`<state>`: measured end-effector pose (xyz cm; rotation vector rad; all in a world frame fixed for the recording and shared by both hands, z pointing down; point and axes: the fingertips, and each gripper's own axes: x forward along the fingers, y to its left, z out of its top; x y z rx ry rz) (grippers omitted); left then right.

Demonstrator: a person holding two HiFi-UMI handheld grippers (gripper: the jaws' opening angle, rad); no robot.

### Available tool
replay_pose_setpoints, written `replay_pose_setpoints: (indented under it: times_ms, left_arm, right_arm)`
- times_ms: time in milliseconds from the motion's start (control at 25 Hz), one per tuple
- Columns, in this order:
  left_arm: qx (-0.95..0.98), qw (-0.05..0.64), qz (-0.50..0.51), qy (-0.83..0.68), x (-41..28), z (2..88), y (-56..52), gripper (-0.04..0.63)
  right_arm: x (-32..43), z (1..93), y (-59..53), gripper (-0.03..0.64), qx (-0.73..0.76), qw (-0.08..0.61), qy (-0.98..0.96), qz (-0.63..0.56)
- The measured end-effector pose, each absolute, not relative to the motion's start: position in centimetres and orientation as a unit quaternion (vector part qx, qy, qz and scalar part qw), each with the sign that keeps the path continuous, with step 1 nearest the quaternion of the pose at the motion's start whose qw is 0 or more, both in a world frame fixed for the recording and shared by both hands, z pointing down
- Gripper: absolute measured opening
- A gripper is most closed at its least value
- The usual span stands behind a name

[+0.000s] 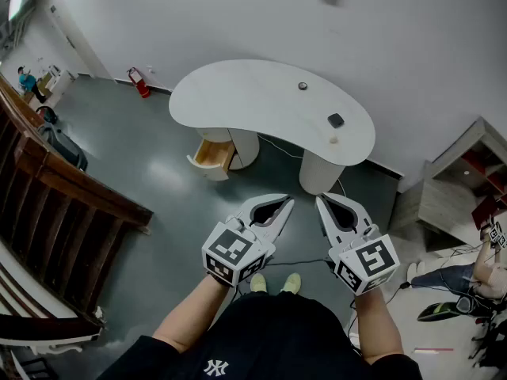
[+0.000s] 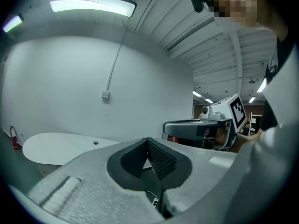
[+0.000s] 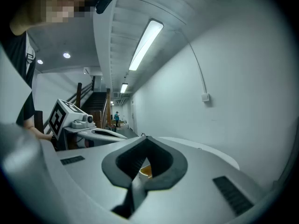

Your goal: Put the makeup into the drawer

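Observation:
A white kidney-shaped desk (image 1: 261,101) stands across the floor ahead of me. Three small makeup items lie on it: a dark round one (image 1: 302,86), a dark compact (image 1: 336,120) and a small pale piece (image 1: 333,140). Under the desk's left end a drawer (image 1: 212,155) with a wooden inside stands pulled out. My left gripper (image 1: 290,202) and right gripper (image 1: 319,199) are held side by side in the air, well short of the desk, both shut with nothing between the jaws. The left gripper view shows the desk (image 2: 56,146) far off. The right gripper view shows the drawer (image 3: 145,171) through the jaw opening.
A wooden stair railing (image 1: 55,180) runs along the left. A red fire extinguisher (image 1: 139,83) stands by the far wall. At the right are a shelf unit (image 1: 459,188) and clutter on the floor (image 1: 451,291). A thin cable (image 1: 309,264) lies on the grey floor near my feet.

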<state>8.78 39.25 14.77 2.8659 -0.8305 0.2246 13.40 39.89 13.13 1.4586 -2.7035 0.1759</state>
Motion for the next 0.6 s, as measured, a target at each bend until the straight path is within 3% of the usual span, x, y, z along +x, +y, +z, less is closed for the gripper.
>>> replay_pose_setpoints:
  times_ms: [600]
  left_arm:
    - [0.954, 0.074, 0.090, -0.275, 12.3, 15.1, 39.3, 0.009]
  right_arm:
    - [16.7, 12.9, 40.3, 0.015, 0.461, -0.003, -0.884, 0.078]
